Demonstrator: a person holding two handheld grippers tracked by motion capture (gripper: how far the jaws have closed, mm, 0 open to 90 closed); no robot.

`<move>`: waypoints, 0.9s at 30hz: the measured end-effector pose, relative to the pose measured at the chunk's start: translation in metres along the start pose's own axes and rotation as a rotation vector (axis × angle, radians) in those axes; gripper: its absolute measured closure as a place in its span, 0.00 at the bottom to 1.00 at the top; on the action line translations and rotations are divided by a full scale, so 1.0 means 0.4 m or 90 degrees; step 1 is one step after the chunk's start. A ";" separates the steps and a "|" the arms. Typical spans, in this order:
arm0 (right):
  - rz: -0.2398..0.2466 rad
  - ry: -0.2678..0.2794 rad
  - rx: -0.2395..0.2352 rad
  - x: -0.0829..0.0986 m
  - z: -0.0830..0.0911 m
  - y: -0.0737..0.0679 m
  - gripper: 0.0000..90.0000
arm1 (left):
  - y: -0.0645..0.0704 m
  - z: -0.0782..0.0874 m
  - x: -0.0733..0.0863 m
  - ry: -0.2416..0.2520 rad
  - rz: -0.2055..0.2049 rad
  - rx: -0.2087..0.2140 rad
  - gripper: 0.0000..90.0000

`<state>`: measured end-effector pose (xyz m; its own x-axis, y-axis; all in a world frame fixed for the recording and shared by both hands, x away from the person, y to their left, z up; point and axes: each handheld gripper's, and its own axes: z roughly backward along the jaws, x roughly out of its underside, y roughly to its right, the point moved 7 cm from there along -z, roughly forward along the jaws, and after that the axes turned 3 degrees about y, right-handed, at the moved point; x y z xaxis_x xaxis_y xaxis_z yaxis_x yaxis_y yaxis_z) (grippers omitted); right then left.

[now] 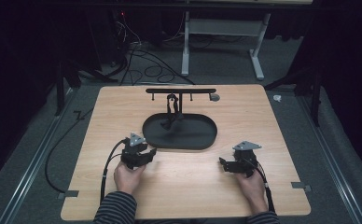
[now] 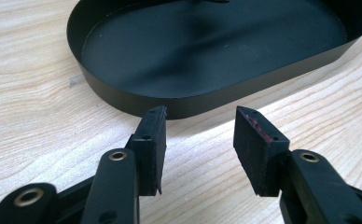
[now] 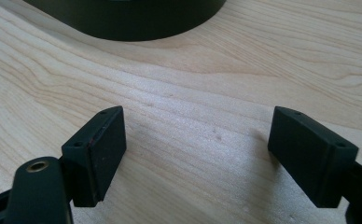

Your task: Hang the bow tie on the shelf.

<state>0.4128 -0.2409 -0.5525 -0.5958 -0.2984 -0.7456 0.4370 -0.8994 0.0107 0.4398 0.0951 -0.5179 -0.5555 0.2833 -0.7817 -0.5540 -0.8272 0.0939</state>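
A black oval tray (image 1: 202,140) lies in the middle of the wooden table (image 1: 263,121). From its far side rises a black T-shaped stand (image 1: 181,90). A dark strap-like item (image 1: 171,109) hangs from the crossbar down into the tray. A small grey round piece (image 1: 214,97) sits at the bar's right end. My left gripper (image 1: 151,152) is held just off the tray's near left rim, and in the left gripper view it (image 2: 200,114) is open, with the tray wall (image 2: 207,105) right ahead. My right gripper (image 1: 222,163) rests near the tray's right front, open wide over bare wood (image 3: 198,114).
Black tape marks (image 1: 71,193) (image 1: 301,185) sit at the table's near left and right edges. Behind the table, cables (image 1: 144,65) lie on the floor beside a white desk frame (image 1: 185,46). A dark stand leg (image 1: 315,93) is at the right.
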 end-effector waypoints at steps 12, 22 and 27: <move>0.000 0.000 0.000 0.000 0.000 0.000 0.23 | -0.006 -0.022 0.011 -0.017 -0.009 -0.015 0.59; 0.000 0.000 0.000 0.000 0.000 0.000 0.23 | -0.003 -0.039 0.020 -0.029 -0.026 -0.028 0.59; 0.001 0.000 0.000 0.000 0.000 0.000 0.23 | -0.005 -0.043 0.021 -0.027 -0.032 -0.034 0.58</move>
<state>0.4128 -0.2410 -0.5526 -0.5956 -0.2993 -0.7454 0.4374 -0.8992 0.0116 0.4468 0.0906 -0.5352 -0.5548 0.3441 -0.7575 -0.5485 -0.8359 0.0220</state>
